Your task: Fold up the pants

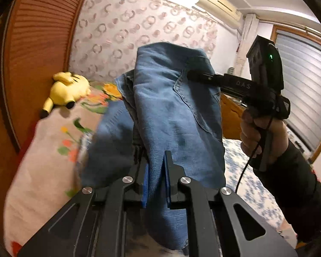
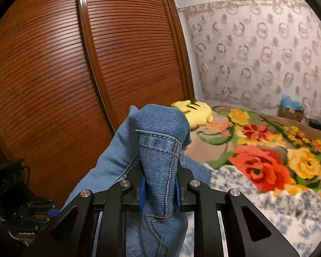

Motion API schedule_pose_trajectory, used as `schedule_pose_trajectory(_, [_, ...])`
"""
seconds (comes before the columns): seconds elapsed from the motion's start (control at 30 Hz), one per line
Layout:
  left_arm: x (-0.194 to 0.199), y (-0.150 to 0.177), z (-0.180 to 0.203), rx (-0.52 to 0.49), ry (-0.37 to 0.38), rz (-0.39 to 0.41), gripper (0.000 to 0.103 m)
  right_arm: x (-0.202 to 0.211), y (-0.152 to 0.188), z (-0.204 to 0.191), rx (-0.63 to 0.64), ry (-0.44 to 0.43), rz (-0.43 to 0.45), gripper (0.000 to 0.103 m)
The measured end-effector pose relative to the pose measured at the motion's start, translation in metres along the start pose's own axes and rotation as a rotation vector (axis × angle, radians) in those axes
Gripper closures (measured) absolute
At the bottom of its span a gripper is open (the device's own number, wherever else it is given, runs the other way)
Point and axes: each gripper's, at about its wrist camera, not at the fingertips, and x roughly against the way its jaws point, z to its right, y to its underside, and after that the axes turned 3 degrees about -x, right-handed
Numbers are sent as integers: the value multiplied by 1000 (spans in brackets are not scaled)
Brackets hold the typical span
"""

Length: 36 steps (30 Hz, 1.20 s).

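Observation:
The blue denim pants (image 1: 173, 111) hang in the air above the bed, held by both grippers. My left gripper (image 1: 156, 167) is shut on a fold of the denim, which drapes down between its fingers. My right gripper (image 2: 159, 171) is shut on a stitched seam edge of the pants (image 2: 160, 150). In the left wrist view the right gripper (image 1: 194, 76) reaches in from the right, its fingers pinching the upper part of the pants. The left gripper's body (image 2: 15, 194) shows at the lower left of the right wrist view.
A bed with a floral blanket (image 2: 261, 150) and a blue-and-white patterned sheet (image 2: 278, 212) lies below. A yellow plush toy (image 1: 66, 90) lies near the brown slatted wardrobe doors (image 2: 75, 75). A curtained wall (image 2: 256, 53) stands behind; a window with blinds (image 1: 306, 90) is on the right.

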Motion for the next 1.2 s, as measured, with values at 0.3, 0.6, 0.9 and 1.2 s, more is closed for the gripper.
schedule_pose_trajectory(0.3, [-59, -17, -53, -18, -85, -89, 94, -90, 18, 58, -93, 40, -95, 81])
schedule_pose_trajectory(0.6, [-79, -4, -62, -4, -149, -148, 94, -121, 35, 84, -7, 169, -210, 47])
schedule_pose_trajectory(0.9, [-85, 1, -71, 2, -172, -172, 94, -114, 26, 69, 17, 204, -169, 58])
schedule_pose_trajectory(1.2, [-84, 3, -67, 7, -207, -161, 93, -151, 34, 65, 32, 252, -227, 70])
